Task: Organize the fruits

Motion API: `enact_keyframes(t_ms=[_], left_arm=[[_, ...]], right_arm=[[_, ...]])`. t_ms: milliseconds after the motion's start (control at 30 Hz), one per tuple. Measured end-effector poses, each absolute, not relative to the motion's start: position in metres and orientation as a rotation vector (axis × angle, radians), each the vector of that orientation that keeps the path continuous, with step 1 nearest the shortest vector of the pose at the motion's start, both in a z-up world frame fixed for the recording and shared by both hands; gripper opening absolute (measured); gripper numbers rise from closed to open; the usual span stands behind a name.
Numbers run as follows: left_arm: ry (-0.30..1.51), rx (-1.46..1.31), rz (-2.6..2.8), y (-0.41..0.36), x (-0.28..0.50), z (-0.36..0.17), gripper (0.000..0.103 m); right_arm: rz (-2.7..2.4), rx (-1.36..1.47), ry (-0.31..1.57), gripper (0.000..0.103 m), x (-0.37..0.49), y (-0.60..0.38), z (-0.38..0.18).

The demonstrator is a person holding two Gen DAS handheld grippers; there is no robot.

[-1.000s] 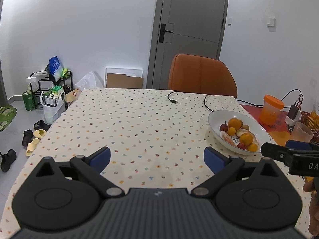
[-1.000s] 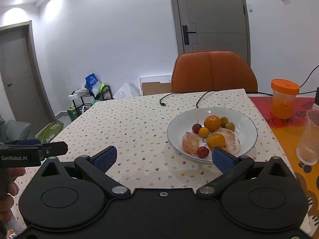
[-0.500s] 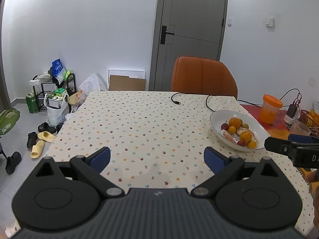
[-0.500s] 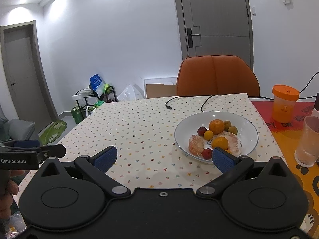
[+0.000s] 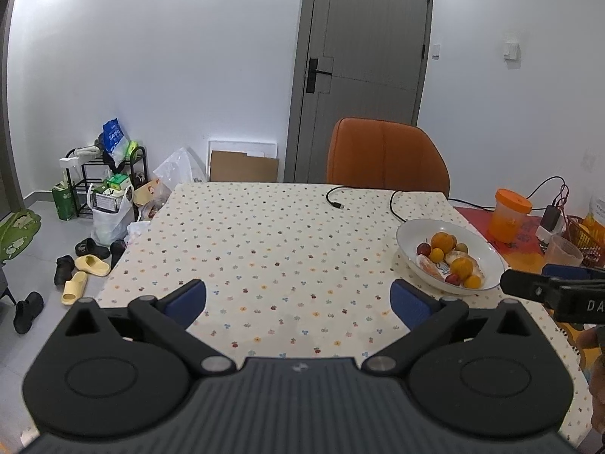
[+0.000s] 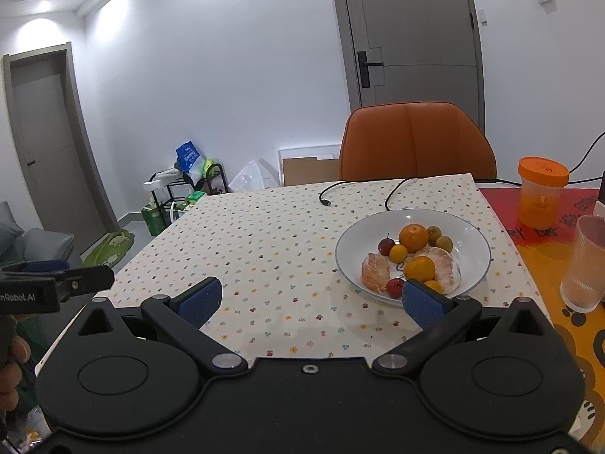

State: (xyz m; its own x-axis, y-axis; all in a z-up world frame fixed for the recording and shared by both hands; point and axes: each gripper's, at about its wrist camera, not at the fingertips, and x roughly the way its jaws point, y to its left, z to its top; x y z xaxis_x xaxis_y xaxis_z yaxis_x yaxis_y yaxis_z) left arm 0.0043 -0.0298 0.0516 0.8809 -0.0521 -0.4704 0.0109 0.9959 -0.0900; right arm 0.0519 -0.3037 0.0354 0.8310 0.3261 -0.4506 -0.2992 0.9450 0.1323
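Observation:
A white bowl (image 6: 472, 234) (image 5: 491, 257) on the spotted tablecloth holds several fruits: an orange (image 6: 413, 237), a second orange (image 6: 419, 268), peeled pomelo pieces (image 6: 375, 270), small red plums (image 6: 386, 246) and greenish ones (image 6: 443, 243). My right gripper (image 6: 312, 299) is open above the table's near edge, and its right pad overlaps the bowl's front rim in the view. My left gripper (image 5: 298, 299) is open over the bare cloth, left of the bowl, holding nothing.
An orange chair (image 6: 416, 140) stands behind the table. A black cable (image 5: 363, 198) lies on the far side. An orange-lidded jar (image 6: 540, 196) and a clear ribbed cup (image 6: 584, 265) stand right of the bowl. Shoes and a rack (image 5: 94, 189) are on the floor at left.
Both grippers have pulled back and risen a little from the table; the bowl appears smaller and farther off. Both stay open.

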Motion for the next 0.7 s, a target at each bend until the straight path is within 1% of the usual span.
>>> enact_keyframes(t_ms=[700], left_arm=[[0.521, -0.089, -0.012, -0.0263, 0.0071, 0.0459, 0.103]], right_arm=[[0.335, 0.050, 0.497, 0.103, 0.0518, -0.3034, 0.0333]])
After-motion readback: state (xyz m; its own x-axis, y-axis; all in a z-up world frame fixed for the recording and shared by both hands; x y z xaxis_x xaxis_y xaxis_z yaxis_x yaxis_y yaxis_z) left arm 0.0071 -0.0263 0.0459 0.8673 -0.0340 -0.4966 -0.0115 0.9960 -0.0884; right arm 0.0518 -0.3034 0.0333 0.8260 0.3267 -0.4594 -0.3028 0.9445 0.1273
